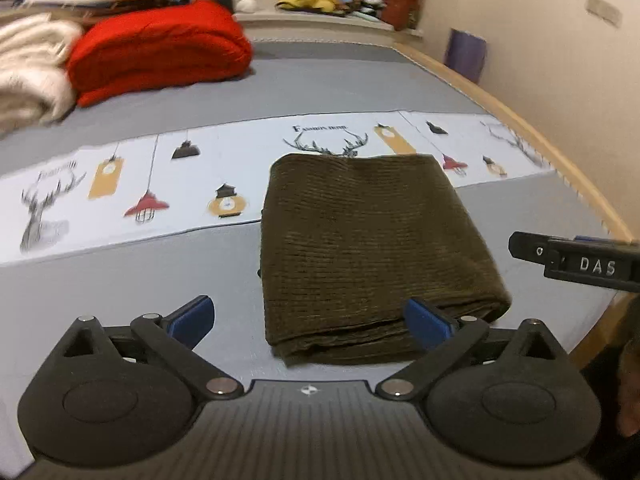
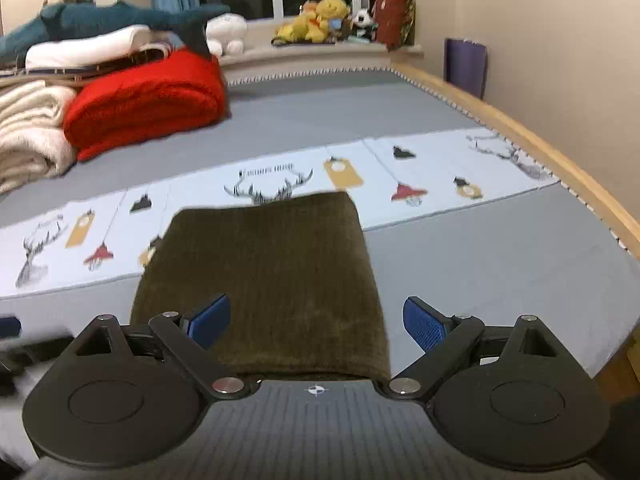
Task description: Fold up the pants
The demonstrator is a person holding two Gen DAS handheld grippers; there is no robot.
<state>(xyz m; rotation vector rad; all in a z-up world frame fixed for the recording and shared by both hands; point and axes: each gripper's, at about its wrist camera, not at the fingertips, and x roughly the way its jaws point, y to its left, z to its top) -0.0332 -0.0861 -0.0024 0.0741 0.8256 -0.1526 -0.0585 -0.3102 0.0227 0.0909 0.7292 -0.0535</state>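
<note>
The pants point(image 1: 368, 248), dark olive corduroy, lie folded into a compact rectangle on the bed point(image 1: 328, 80), partly over its white printed band. The left tongs point(image 1: 308, 322) are spread wide and hold nothing, with the near folded edge of the pants between their blue pads. The right tongs point(image 2: 316, 320) are also spread and empty, over the pants' near end. A red blanket point(image 2: 144, 100) sits well apart, further back.
</note>
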